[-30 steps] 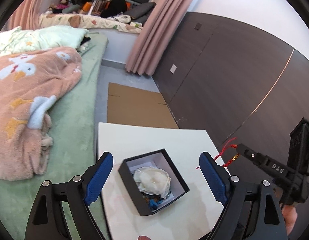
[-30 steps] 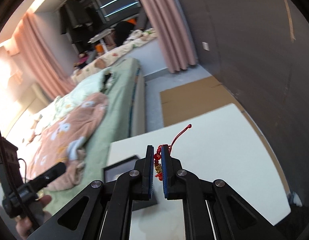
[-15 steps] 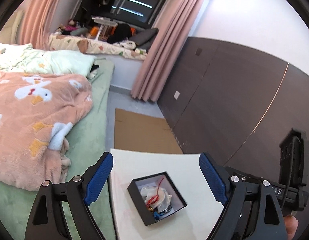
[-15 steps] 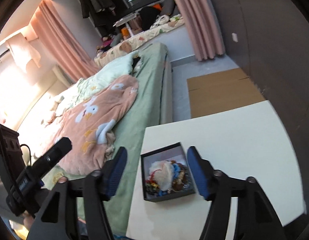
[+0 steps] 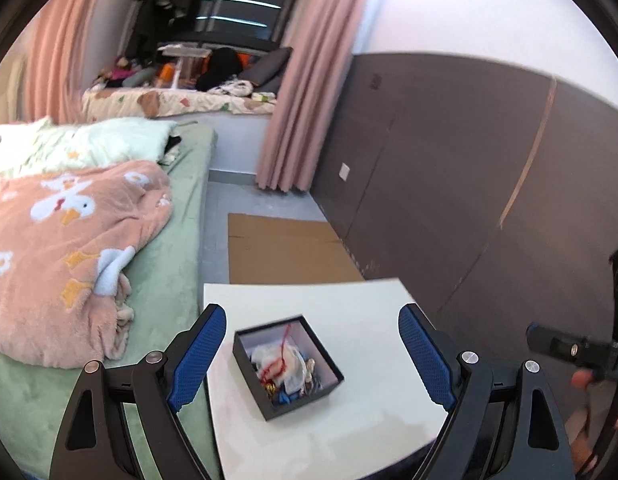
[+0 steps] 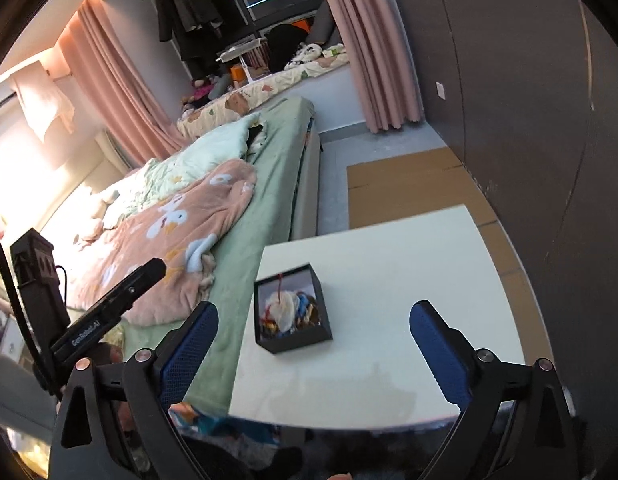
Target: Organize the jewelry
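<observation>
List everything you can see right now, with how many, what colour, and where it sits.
Box: one, black, open, on the table, bed side.
Red cord bracelet: one, in the box on the other jewelry.
Table: one, white, beside the bed.
Bed: one, green sheet.
Blanket: one, pink, on the bed.
Cardboard: one sheet, brown, on the floor.
Curtains: pink, by the window.
Left gripper: open, empty.
Right gripper: jaws opening, nothing between them.

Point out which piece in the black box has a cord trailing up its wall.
The red string bracelet: its cord climbs the black box's far wall; the other jewelry lies heaped inside.
</observation>
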Available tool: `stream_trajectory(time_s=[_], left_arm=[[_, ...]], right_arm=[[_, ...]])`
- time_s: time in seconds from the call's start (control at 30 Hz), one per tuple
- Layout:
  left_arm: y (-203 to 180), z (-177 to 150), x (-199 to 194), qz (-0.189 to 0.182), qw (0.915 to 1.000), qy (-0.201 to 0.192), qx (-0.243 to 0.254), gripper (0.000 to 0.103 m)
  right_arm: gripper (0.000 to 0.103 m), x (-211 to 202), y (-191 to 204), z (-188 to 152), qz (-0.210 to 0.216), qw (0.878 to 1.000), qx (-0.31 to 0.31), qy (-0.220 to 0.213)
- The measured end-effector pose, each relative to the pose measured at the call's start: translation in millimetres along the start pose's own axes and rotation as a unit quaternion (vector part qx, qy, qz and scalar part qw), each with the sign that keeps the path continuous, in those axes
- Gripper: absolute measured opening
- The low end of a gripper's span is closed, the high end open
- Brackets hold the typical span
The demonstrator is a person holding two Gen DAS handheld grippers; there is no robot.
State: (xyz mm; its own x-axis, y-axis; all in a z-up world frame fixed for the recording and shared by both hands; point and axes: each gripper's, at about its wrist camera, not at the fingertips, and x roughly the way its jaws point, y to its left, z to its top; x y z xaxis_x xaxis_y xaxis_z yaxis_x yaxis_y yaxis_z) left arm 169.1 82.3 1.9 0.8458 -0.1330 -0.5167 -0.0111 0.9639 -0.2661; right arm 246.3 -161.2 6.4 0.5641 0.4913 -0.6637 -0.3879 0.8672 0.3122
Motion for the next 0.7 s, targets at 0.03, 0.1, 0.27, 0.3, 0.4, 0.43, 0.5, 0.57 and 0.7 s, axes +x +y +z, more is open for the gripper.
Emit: stream_trajectory(time_s=[0.03,0.1,0.27,0.3,0.4,0.43,0.5,0.57,0.7], left_arm=[[-6,-4,-1,0.001,1.0,0.003,0.008,0.088],[-16,-10,-3,-0.003,0.9997,0.012,0.021,0.088],[-34,-19,-20,-0.02,0.9993,0.01,0.03,0.088],[-35,-21,-23,-0.023,0.9991,0.012,0.032,0.088],[-42,-29,-27,-0.016,0.9983,0.018,0.054,0.088],[-44,-32,-27,-0.011,0.9979,0.021,0.061,0.088],[-47,-40,-29,-0.008,0.9968,0.028,0.075,0.088],[-49,-48,-29,-0.005,0.9957,0.032,0.087,0.091],[-46,-62,-22,0.008,0.9953,0.041,0.088,0.096]], right_arm=[[0.097,-1,-3,-3,-0.004,1.0,-0.001,-0.001],[0.098,-5,-11,-10,-0.01,1.0,-0.007,-0.004],[0.103,-12,-36,-30,-0.003,1.0,0.008,0.0],[0.103,-13,-40,-34,-0.003,1.0,0.01,0.003],[0.103,-18,-46,-45,-0.01,1.0,0.003,0.003],[0.103,-19,-48,-48,-0.016,1.0,0.001,0.003],[0.103,-23,-53,-57,-0.019,1.0,0.0,0.003],[0.103,-25,-57,-65,-0.019,1.0,-0.003,0.003],[0.103,-27,-59,-72,-0.036,0.999,-0.018,-0.01]])
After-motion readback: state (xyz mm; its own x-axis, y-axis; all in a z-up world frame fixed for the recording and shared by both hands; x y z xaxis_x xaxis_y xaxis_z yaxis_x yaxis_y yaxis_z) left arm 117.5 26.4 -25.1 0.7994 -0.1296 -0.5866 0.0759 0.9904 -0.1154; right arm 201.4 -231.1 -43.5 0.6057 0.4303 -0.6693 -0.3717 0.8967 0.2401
